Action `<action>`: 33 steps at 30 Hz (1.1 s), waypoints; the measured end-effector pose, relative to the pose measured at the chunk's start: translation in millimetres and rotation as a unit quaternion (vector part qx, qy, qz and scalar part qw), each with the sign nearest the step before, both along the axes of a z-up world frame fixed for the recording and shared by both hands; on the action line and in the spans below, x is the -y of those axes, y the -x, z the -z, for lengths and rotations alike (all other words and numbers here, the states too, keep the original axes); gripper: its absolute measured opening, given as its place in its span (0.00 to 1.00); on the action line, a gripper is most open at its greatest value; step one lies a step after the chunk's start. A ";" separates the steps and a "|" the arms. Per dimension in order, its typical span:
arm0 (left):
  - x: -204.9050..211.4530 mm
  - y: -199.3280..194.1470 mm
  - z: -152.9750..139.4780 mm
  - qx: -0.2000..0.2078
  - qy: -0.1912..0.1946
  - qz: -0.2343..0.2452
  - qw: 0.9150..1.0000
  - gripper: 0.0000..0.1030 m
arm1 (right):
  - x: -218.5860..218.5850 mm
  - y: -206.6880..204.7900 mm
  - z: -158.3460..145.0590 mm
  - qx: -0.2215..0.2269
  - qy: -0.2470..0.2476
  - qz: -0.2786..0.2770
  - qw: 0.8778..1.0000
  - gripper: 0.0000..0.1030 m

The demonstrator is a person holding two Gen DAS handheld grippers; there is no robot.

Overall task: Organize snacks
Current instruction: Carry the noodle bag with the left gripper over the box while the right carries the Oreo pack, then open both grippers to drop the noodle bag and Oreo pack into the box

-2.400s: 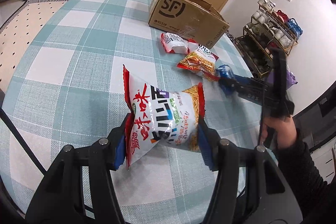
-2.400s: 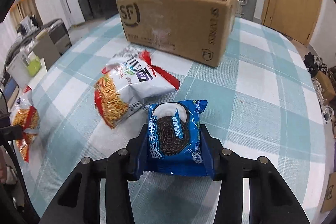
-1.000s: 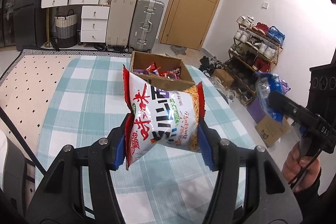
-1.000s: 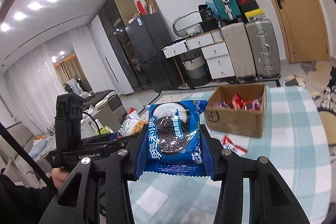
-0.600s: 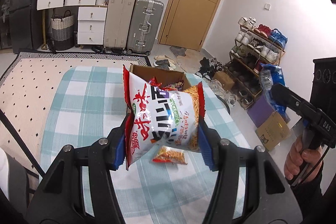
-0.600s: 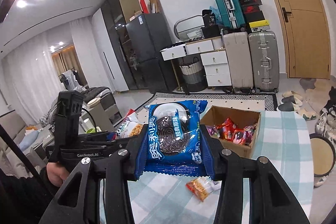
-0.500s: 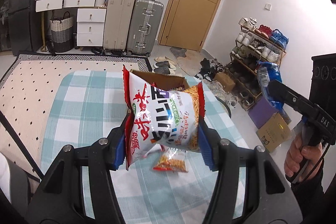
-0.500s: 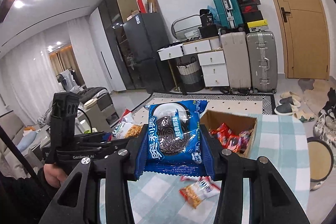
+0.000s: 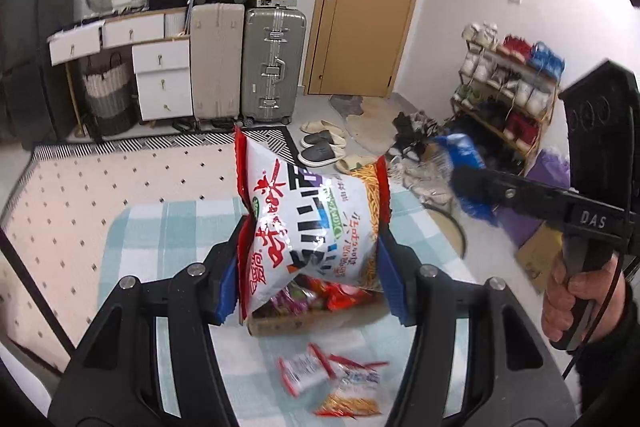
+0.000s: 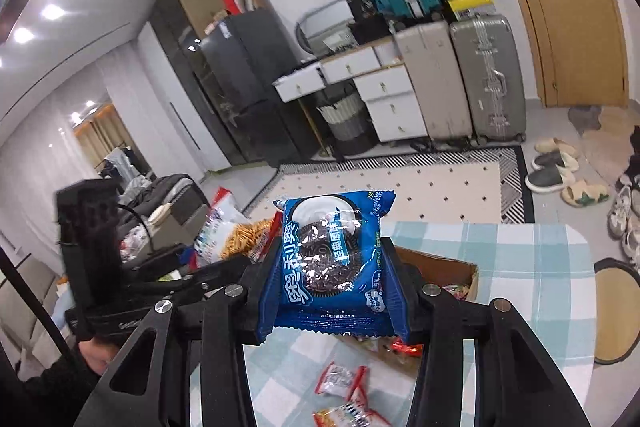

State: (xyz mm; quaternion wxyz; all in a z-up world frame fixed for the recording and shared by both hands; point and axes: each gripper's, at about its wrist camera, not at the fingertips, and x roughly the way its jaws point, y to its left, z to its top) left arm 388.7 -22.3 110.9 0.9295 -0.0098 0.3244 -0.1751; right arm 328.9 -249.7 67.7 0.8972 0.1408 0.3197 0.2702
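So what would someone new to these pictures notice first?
Two snacks held up in the air: a white and red noodle bag clamped in the left gripper, and a blue cookie pack in the right gripper. Below them a cardboard box of snacks sits on the checked table.

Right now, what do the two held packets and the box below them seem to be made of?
Noodle snack bag: looks like thin glossy plastic film; it crinkles and catches glare. Blue cookie packet: similar shiny film, with serrated end seals. Box: probably plain cardboard, brown and matte, with thin walls.
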 end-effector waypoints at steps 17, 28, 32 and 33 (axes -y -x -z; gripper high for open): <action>35.1 -120.0 146.8 -0.138 -0.012 0.004 0.990 0.54 | -13.8 -96.3 158.4 -0.097 0.062 0.008 0.993 0.44; 33.7 -132.6 179.6 -0.157 -0.021 -0.014 0.987 0.60 | -15.6 -99.1 173.4 -0.094 0.071 0.009 0.993 0.55; 27.2 -118.5 167.5 -0.138 -0.025 -0.028 0.990 0.78 | -7.5 -85.5 165.5 -0.083 0.063 0.013 0.994 0.69; 24.3 -114.1 162.8 -0.135 -0.022 -0.031 0.990 0.78 | -6.8 -80.4 162.8 -0.079 0.063 0.012 0.995 0.69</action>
